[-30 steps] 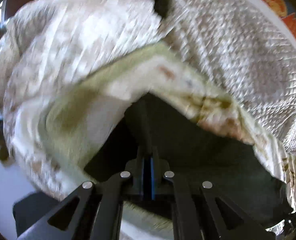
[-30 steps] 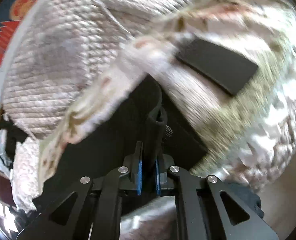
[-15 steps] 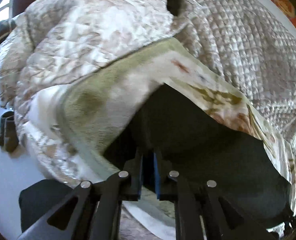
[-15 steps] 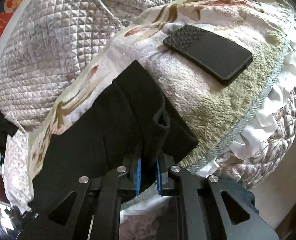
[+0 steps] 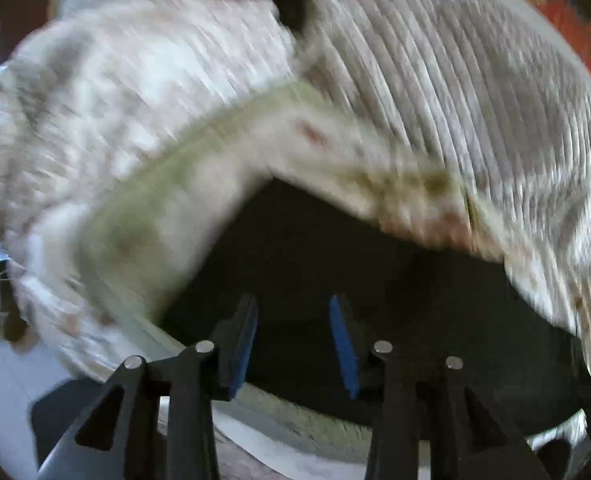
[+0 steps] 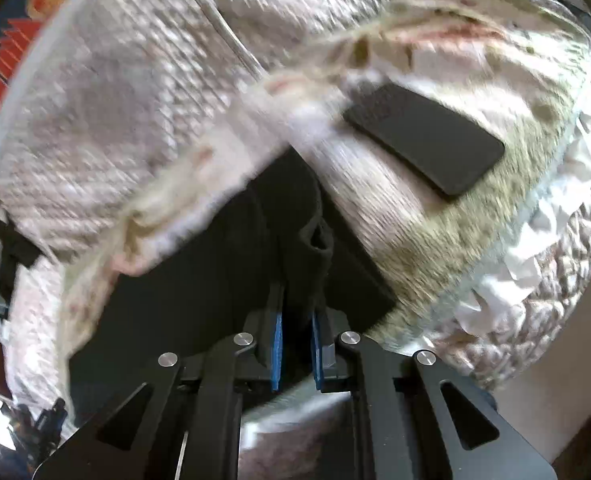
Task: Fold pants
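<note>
My left gripper (image 5: 293,338) stands with its two blue-padded fingers (image 5: 343,340) spread wide apart and nothing between them; I see only the black pants (image 5: 375,280) lying flat beneath and ahead of the tips, spreading off to the right of the fingers. Beyond the fingertips the dark cloth ends against a pale green towel (image 5: 199,184), and past that a quilted cream blanket (image 5: 475,92) fills the far side, though this whole view is smeared with motion blur. To the left of the left fingers, a small dark thing (image 5: 1,300) hangs against a white surface; I cannot tell what it is. My right gripper (image 6: 297,320) has its blue pads (image 6: 276,354) drawn close together, and a bunched fold of the pants (image 6: 215,280) rises up between them, so it is pinching that fold. The rest of the pants lies flat ahead and to the left of those fingers, resting on the towel (image 6: 455,240). Ahead and to the right of the right fingertips, well apart from the pants, a black phone (image 6: 423,138) lies flat on the towel. Farther right, a white frilled edge (image 6: 527,256) borders the towel, with the quilted blanket (image 6: 135,80) beyond and to the left.
</note>
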The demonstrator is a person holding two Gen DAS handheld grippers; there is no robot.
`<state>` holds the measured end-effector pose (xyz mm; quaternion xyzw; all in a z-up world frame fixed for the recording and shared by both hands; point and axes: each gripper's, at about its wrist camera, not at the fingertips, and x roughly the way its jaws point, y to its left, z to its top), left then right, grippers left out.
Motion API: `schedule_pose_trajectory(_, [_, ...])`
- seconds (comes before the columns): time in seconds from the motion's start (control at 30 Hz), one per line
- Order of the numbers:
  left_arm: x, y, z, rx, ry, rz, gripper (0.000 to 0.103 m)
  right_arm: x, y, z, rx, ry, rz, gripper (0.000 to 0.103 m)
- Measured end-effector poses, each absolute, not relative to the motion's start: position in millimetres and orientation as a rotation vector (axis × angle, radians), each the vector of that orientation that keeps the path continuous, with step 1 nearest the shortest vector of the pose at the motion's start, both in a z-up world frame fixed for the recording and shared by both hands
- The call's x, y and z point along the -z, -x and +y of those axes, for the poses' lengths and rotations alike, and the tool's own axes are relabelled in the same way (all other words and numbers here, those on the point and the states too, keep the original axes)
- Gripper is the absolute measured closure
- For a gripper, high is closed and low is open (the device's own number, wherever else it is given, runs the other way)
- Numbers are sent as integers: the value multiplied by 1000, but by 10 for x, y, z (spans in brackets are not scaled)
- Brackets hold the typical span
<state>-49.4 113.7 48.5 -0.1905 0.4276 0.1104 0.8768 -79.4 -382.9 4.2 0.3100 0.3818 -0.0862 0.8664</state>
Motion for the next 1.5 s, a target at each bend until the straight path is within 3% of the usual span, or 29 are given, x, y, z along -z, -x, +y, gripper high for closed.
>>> schedule_pose_trajectory(0.1, [-362,430,1033,-233,325,948,63,98,815,-3874,208,-694,830,85])
schedule_pose_trajectory(0.13, [-390,437,1011,-234,309,945,63,42,857,-3862,232,-668,811,76])
schedule_pose_trajectory(0.43, [-571,193,676,-43,282,893,63,-382,850,-3690,270,-422,666,76])
schedule_pose_trajectory(0.57, [-359,-52,484,-1,250,969,63,-281,561,-3457,136,-340,684,76])
schedule_pose_trajectory(0.67, [-341,-147,495,-32,210,962,63,14,284,-3526,161,-340,845,76])
schedule_pose_trajectory(0.9, [-442,-378,661,-82,216,937,63,-229,41,-3524,109,-292,770,76])
schedule_pose_trajectory(1.17, [-274,-717,691,-89,202,959,63,-23,-432,-3568,197,-252,825,76])
schedule_pose_trajectory(1.33, [-363,-735,752,-114,193,935,63,-77,-340,-3549,176,-244,808,72])
schedule_pose_trajectory(1.43, [-426,-651,837,-158,180,920,63,-121,-229,-3475,141,-261,792,59])
schedule_pose_trajectory(1.5, [-466,-570,882,-170,186,921,63,-136,-114,-3391,113,-266,787,59])
